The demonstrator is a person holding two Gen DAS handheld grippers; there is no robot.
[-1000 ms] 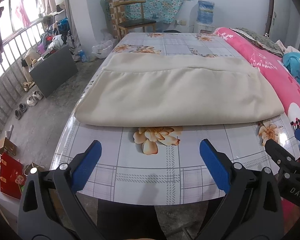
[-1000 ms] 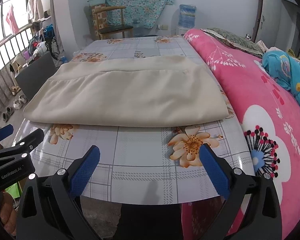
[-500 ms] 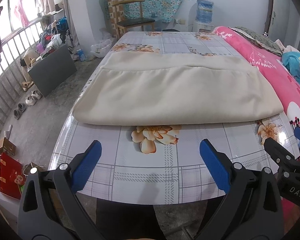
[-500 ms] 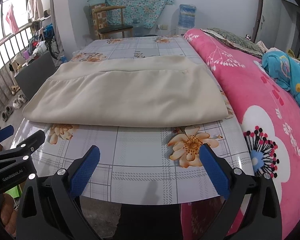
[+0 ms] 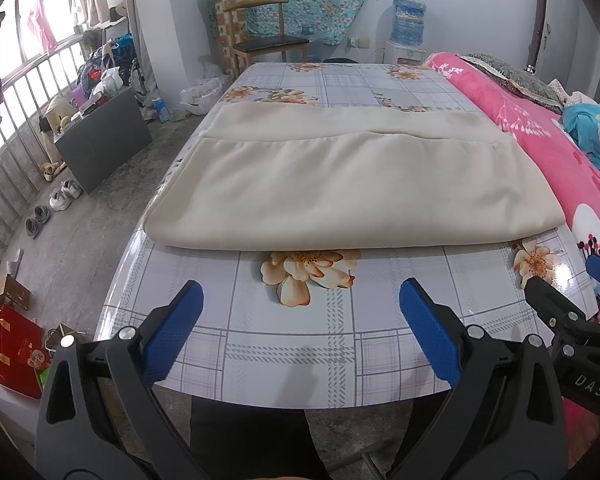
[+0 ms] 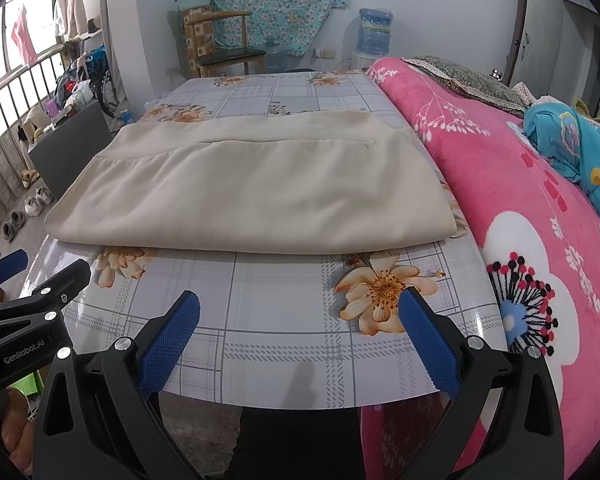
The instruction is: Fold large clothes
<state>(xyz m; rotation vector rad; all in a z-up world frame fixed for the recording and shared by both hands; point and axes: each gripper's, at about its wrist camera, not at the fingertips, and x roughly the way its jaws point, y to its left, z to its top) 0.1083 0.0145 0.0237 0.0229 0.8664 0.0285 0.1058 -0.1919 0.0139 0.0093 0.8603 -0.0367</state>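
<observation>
left tongs (image 5: 300, 308) spread wide, empty, low over near tabletop (image 5: 300, 344) edge; right tongs (image 6: 298, 316) same, spread and empty. cream garment (image 5: 352, 188) lies folded flat mid-tabletop, near fold edge just ahead of both tongs, right side beside pink blanket (image 6: 520, 208). judged soft, thick, limp, fairly light; layers may slip apart on glossy cloth. best grip: near corners, pinching all layers. versus a second ago: garment sits slightly closer, tongs unchanged, nothing gripped.
</observation>
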